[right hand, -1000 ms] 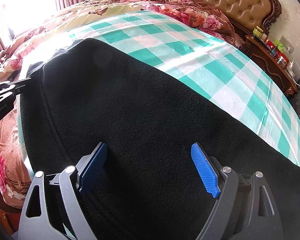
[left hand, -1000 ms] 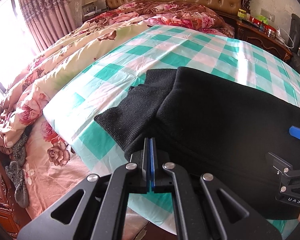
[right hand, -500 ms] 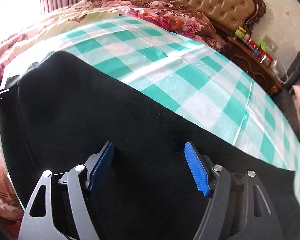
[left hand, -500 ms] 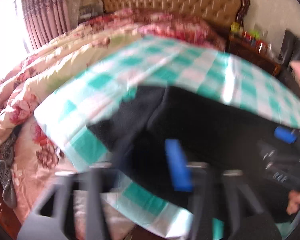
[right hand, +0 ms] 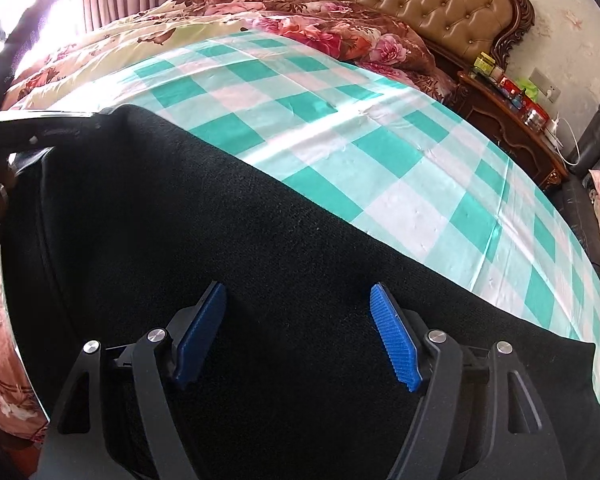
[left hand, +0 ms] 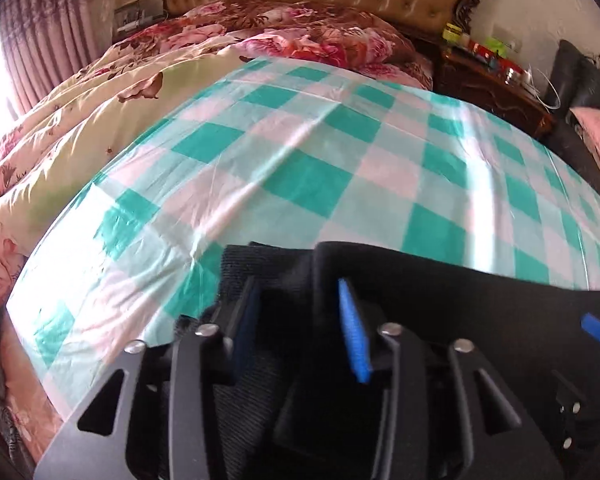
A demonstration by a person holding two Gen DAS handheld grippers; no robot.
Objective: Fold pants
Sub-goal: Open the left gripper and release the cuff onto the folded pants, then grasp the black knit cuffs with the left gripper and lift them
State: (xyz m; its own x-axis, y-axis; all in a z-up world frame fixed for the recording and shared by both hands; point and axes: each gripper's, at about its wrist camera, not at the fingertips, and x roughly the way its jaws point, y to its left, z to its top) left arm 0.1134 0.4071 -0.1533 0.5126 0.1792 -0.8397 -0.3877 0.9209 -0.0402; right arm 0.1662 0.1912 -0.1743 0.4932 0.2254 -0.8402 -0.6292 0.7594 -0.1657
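Ahead of both open grippers, a wide stretch of teal-and-white checked sheet (left hand: 340, 160) lies flat and bare on the bed, open for passage; black knit pants (right hand: 220, 240) cover the near edge, directly beneath the left gripper (left hand: 296, 312) and right gripper (right hand: 296, 320); a rumpled floral quilt (left hand: 80, 120) banks up along the left; a tufted tan headboard (right hand: 420, 4) and dark wooden nightstand (right hand: 512, 120) block the far side.
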